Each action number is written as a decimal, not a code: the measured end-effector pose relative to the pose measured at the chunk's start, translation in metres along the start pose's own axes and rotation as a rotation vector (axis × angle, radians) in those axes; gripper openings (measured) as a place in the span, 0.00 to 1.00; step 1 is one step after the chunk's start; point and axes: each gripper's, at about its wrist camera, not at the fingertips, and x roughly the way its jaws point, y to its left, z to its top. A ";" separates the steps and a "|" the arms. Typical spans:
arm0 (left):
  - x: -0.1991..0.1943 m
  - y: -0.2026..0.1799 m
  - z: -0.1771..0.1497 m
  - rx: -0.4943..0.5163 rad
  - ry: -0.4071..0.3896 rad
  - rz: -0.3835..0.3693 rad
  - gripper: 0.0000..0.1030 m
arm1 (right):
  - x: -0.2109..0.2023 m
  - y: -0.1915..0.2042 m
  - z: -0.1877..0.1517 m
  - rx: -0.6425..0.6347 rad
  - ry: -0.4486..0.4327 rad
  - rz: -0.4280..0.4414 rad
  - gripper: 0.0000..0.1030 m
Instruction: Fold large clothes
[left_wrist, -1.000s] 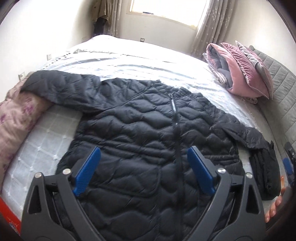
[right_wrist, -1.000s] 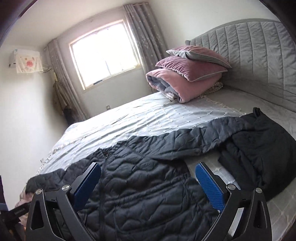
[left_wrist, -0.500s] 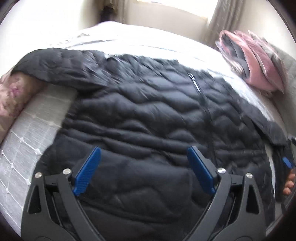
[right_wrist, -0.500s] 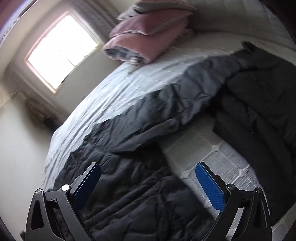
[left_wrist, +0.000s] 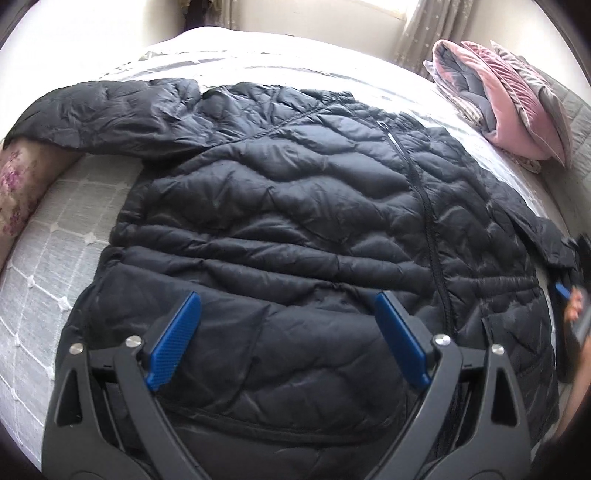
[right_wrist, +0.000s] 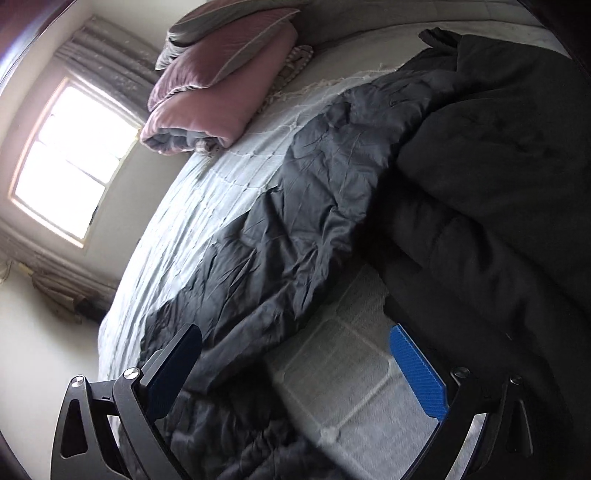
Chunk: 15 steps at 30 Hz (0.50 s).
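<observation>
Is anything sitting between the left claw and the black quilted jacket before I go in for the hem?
Nothing visible does. The left claw hangs open directly over the black quilted jacket, which lies spread flat on the grey bedspread. The pink folded blanket sits off near the headboard.
</observation>
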 end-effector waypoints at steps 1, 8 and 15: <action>0.000 0.000 0.000 0.002 0.002 -0.002 0.92 | 0.006 0.002 0.005 0.002 -0.002 -0.018 0.97; -0.002 0.005 0.003 -0.003 -0.010 -0.011 0.92 | 0.043 0.009 0.039 -0.027 0.000 -0.234 0.06; -0.003 0.010 0.003 -0.007 -0.005 -0.011 0.92 | -0.036 0.045 0.051 -0.213 -0.225 -0.209 0.04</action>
